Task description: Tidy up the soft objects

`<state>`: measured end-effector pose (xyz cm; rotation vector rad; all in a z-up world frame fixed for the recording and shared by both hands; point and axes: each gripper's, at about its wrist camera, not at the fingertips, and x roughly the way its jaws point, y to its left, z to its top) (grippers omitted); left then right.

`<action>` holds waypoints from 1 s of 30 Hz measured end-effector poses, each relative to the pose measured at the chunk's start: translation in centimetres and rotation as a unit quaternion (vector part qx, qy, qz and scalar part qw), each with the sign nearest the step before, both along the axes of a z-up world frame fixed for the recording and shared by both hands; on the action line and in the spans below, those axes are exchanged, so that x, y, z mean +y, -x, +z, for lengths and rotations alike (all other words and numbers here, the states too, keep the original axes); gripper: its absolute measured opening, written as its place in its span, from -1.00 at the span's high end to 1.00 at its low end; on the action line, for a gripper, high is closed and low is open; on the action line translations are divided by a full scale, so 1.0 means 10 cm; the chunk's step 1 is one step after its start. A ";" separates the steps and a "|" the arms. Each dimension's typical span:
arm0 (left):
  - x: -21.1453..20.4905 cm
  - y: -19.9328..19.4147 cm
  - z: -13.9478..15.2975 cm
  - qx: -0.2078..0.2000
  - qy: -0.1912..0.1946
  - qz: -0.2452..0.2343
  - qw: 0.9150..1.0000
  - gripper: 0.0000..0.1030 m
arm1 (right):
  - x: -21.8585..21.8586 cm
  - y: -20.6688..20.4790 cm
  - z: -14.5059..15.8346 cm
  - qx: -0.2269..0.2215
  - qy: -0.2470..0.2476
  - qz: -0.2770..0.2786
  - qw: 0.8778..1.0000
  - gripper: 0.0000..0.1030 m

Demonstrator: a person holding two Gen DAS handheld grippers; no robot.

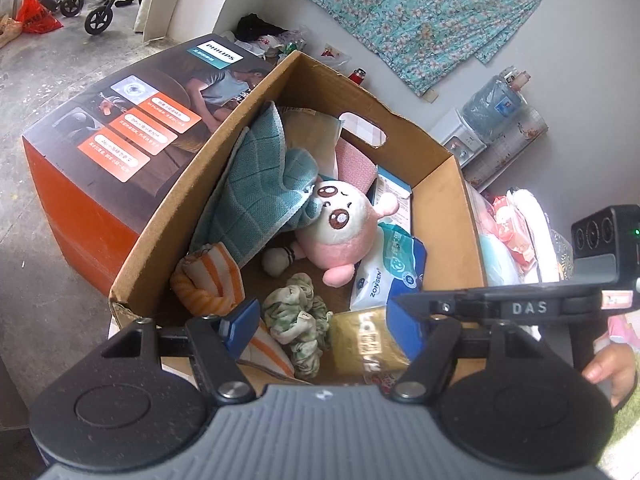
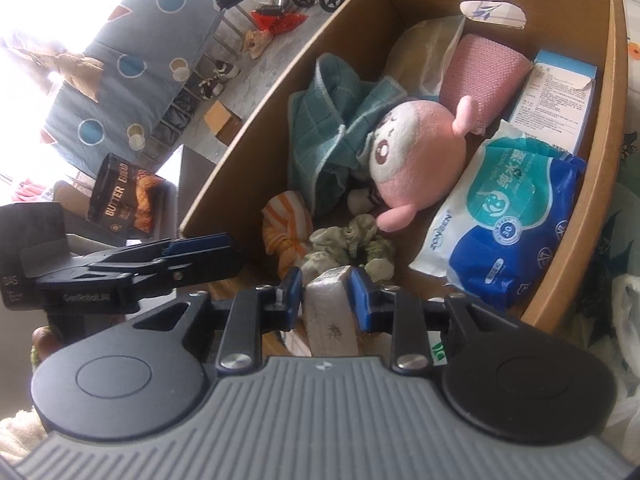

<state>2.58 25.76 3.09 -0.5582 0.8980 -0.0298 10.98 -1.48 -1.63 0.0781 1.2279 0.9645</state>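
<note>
A cardboard box [image 1: 444, 200] holds soft things: a pink plush doll [image 1: 344, 220], a teal towel [image 1: 256, 184], an orange striped cloth [image 1: 208, 276], a green crumpled cloth [image 1: 300, 320], a wet-wipes pack [image 1: 388, 268] and a pink cloth roll [image 1: 354, 164]. My left gripper [image 1: 320, 324] is open above the box's near end, over the green cloth. My right gripper [image 2: 326, 296] is shut on a gold-and-white packet [image 2: 330, 312], which shows gold in the left wrist view [image 1: 368, 344], at the box's [image 2: 560, 264] near edge. The doll [image 2: 416, 160] and wipes pack [image 2: 504, 208] lie beyond it.
A Philips carton [image 1: 120, 140] stands left of the box. A water dispenser [image 1: 488, 112] and floral cloth [image 1: 420, 12] are behind. Bags [image 1: 512, 232] lie right of the box. A butter bread box [image 2: 120, 196] and patterned blanket [image 2: 132, 60] are at the left.
</note>
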 end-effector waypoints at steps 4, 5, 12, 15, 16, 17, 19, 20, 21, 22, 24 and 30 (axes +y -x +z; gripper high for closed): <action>-0.05 -0.02 -0.02 0.000 -0.011 -0.004 1.000 -0.40 | 0.08 -0.16 -0.08 -0.022 0.014 -0.018 1.000 0.47; -0.06 -0.02 -0.02 -0.001 -0.016 -0.004 1.000 -0.42 | 0.09 -0.19 -0.08 -0.026 0.014 -0.022 0.999 0.47; -0.12 0.00 0.01 -0.020 -0.053 0.004 0.998 -0.56 | -0.02 -0.17 0.01 -0.058 0.005 -0.035 0.998 0.46; -0.20 0.02 0.04 -0.032 -0.090 0.007 0.995 -0.67 | -0.12 -0.07 0.10 -0.078 0.001 -0.034 0.996 0.44; -0.23 0.03 0.07 -0.039 -0.104 0.011 0.994 -0.71 | -0.13 -0.04 0.12 -0.077 -0.002 -0.028 0.997 0.43; -0.25 0.04 0.09 -0.046 -0.113 0.015 0.992 -0.73 | -0.14 0.00 0.14 -0.072 -0.007 -0.021 0.997 0.42; -0.31 0.08 0.12 -0.059 -0.130 0.022 0.989 -0.80 | -0.15 0.07 0.17 -0.063 -0.019 -0.014 0.998 0.39; -0.35 0.09 0.14 -0.065 -0.140 0.025 0.988 -0.85 | -0.17 0.10 0.19 -0.063 -0.025 -0.015 0.998 0.35; -0.39 0.11 0.16 -0.070 -0.151 0.029 0.986 -0.87 | -0.20 0.14 0.21 -0.066 -0.032 -0.021 0.997 0.31; -0.44 0.13 0.18 -0.075 -0.163 0.031 0.983 -0.92 | -0.24 0.18 0.23 -0.072 -0.039 -0.029 0.996 0.28; -0.53 0.16 0.21 -0.080 -0.186 0.035 0.979 -1.00 | -0.37 0.30 0.30 -0.098 -0.057 -0.047 0.992 0.03; -0.81 0.23 0.34 -0.084 -0.225 0.046 0.970 -1.00 | -0.95 0.72 0.48 -0.184 -0.090 -0.124 0.971 -0.68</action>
